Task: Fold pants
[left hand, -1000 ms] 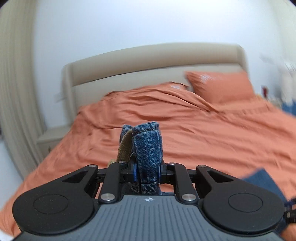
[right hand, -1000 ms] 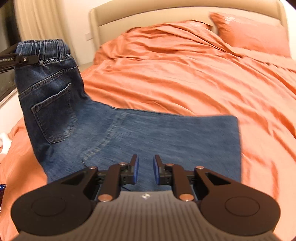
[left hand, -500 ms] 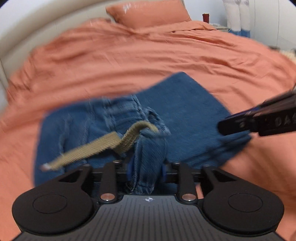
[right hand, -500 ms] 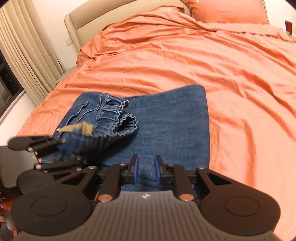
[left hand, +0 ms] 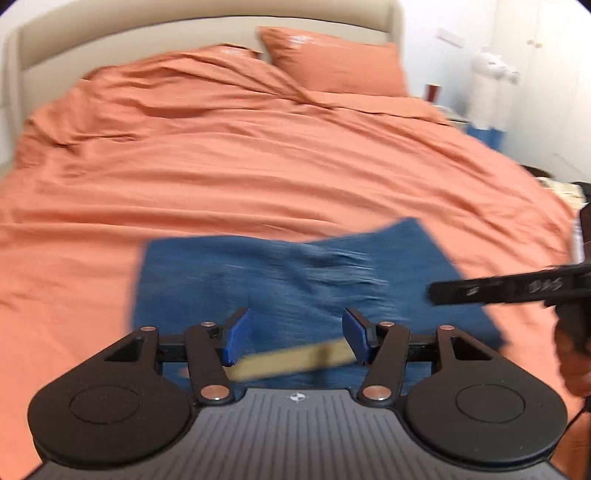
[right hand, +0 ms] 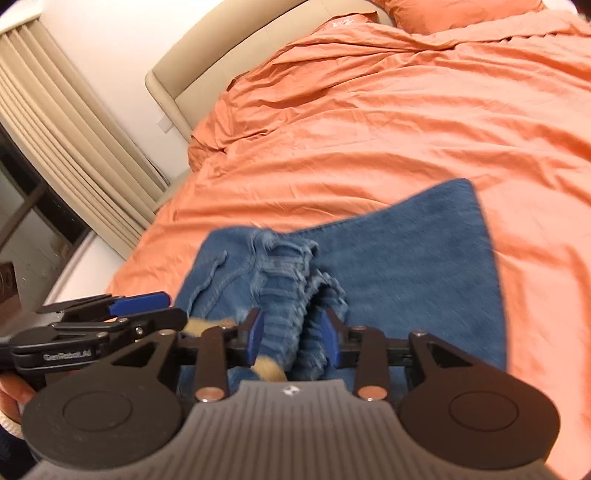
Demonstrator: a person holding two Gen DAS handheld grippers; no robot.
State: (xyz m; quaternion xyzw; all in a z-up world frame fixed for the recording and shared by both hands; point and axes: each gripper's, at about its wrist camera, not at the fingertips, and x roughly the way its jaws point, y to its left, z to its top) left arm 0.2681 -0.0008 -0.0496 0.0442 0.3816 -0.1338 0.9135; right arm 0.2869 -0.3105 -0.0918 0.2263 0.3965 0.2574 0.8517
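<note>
Blue denim pants [left hand: 295, 280] lie folded on the orange bed cover, with a tan strap [left hand: 291, 360] at the near edge. My left gripper [left hand: 295, 338] is open just above the pants, holding nothing. In the right wrist view the elastic waistband [right hand: 291, 280] lies bunched on top of the folded legs [right hand: 413, 266]. My right gripper [right hand: 291, 338] is open, with its fingers on either side of the bunched waistband. The left gripper also shows at the left of that view [right hand: 110, 314], and the right gripper shows at the right of the left wrist view [left hand: 509, 290].
The orange duvet [left hand: 258, 155] covers the whole bed, with an orange pillow [left hand: 332, 62] and beige headboard [left hand: 184, 29] at the far end. Beige curtains [right hand: 70, 147] hang at the left. A nightstand with small items [left hand: 461, 110] stands at the far right.
The left gripper has let go of the waistband and opened, leaving it on the folded legs. The right gripper has opened wider and moved down around the bunched waistband.
</note>
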